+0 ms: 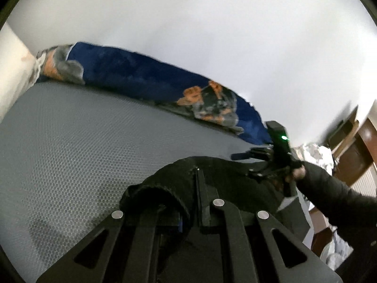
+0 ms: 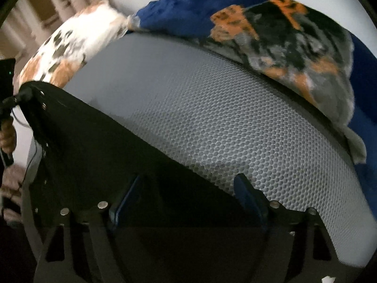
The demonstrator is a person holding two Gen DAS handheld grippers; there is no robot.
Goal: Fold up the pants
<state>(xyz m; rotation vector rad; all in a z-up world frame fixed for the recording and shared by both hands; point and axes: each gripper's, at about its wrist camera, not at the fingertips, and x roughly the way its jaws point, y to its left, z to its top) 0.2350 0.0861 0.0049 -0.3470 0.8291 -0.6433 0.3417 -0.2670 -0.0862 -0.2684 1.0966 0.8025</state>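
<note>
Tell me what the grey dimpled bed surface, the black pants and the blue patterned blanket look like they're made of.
Grey dimpled bed surface: looks like a woven mesh fabric, matte, with a regular honeycomb of small holes. Black pants: soft matte cloth, possibly knit or fleece, judging by the fuzzy edge; the dark leaves it open. Blue patterned blanket: plush fleece, going by its fuzzy nap and soft folds.

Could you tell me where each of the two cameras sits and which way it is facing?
Left wrist view: sits on the left gripper, looking along its shut fingers, which pinch the black pants, across the grey mesh mattress to the blue blanket; the right gripper, a hand and dark sleeve show.
Right wrist view: sits on the right gripper, tilted down over its open fingers at pants and mattress; the left gripper's body shows at far left.
Shared: pants, mattress, blanket.
</note>
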